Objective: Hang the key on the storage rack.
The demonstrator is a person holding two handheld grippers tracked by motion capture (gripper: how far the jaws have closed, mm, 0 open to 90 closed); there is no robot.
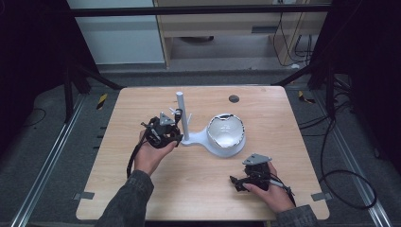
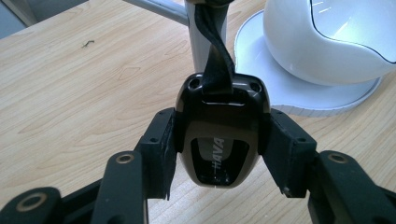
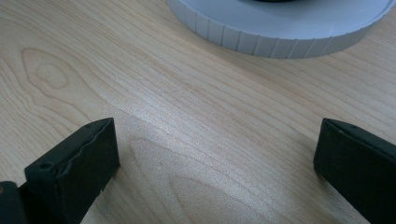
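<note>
Two grippers sit over the wooden table (image 1: pixel 142 189). The left gripper (image 2: pixel 217 140) clamps a glossy black fob (image 2: pixel 219 140) marked "HAVA", its black strap (image 2: pixel 215 56) rising against the white post (image 2: pixel 205 42) just ahead. Beyond, to its right, stands the white bowl-shaped shell (image 2: pixel 327 42) on a round base (image 2: pixel 299 95). The right gripper (image 3: pixel 215 163) is spread wide, holding nothing, the base's ribbed rim (image 3: pixel 275 37) ahead.
</note>
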